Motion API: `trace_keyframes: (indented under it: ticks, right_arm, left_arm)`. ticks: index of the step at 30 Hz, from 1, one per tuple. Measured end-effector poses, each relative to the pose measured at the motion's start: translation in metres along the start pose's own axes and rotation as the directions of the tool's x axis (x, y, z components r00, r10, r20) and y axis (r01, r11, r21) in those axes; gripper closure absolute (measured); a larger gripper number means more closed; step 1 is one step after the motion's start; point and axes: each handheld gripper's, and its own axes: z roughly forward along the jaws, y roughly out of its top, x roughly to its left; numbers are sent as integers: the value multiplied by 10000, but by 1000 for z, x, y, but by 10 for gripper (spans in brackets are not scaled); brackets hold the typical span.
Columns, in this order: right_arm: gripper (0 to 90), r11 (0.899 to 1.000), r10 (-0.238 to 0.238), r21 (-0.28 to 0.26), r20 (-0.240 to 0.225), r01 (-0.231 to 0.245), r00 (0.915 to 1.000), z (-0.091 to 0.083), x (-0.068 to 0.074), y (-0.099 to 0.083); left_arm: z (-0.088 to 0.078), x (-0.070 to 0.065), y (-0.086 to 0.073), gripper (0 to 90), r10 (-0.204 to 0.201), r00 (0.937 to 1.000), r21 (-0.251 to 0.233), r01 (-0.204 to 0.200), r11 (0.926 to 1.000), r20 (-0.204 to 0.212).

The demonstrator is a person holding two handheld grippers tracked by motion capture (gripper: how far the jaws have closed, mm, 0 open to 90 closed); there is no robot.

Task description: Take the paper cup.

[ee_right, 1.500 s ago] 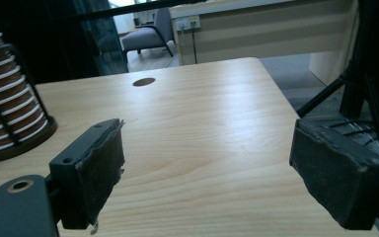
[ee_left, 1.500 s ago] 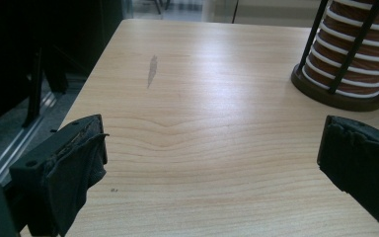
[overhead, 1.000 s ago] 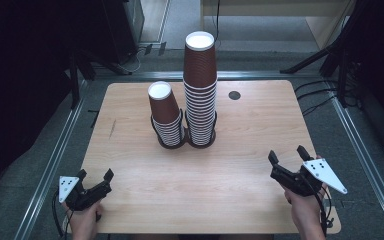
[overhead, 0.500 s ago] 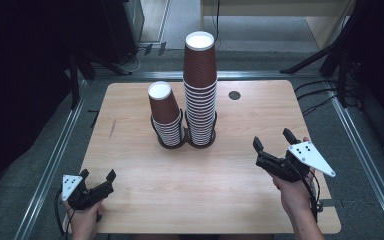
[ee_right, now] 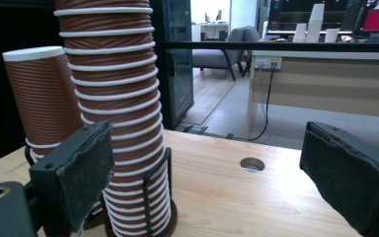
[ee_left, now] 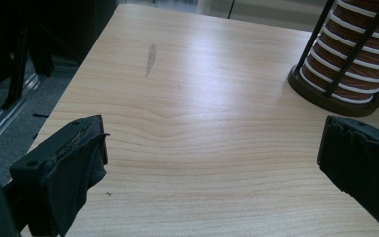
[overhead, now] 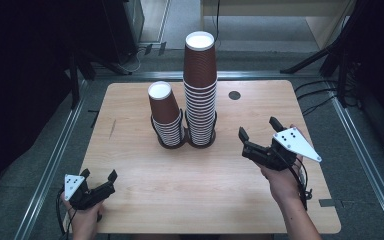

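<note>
Cups fill the middle of the high view in two stacks: a taller stack at centre and a shorter stack just to its left, each standing upside down in its own dark wire holder on the wooden table. The holders stand side by side; whether they touch is hard to make out. In the left gripper view the shorter stack is cut off by the upper right corner, so just its lower rings and the holder's base show. In the right gripper view the taller stack runs out of the top edge, and the near black jaw hides the foot of the shorter stack at the left.

Compared with a second ago, the right gripper has moved up and toward the centre of the high view, nearer the taller stack though well apart from it. Its jaws have just been opening and stand spread with nothing between them. The left gripper sits where it was at the lower left, jaws spread wide over bare wood, nothing in them. A round hole in the tabletop lies right of the taller stack.
</note>
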Motion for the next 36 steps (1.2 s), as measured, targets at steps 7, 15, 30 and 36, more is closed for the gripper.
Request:
trace_keyframes:
  ticks: [7,15,30,36]
  right_arm:
    - [68,10000,-17,-63,-218,16,9998,12,15,9]
    - [63,9999,13,-148,-608,-22,9981,28,33,20]
    - [48,9999,-7,-163,-832,-7,9965,62,59,45]
    - [37,9996,258,-95,-478,-263,9985,74,62,56]
  left_arm:
    - [0,0,0,0,-2,10000,20,2,10000,-2]
    - [0,0,0,0,-15,10000,2,15,10000,18]
    - [1,0,0,0,40,9999,78,-40,10000,109]
    - [1,0,1,0,119,9999,90,-120,9999,112]
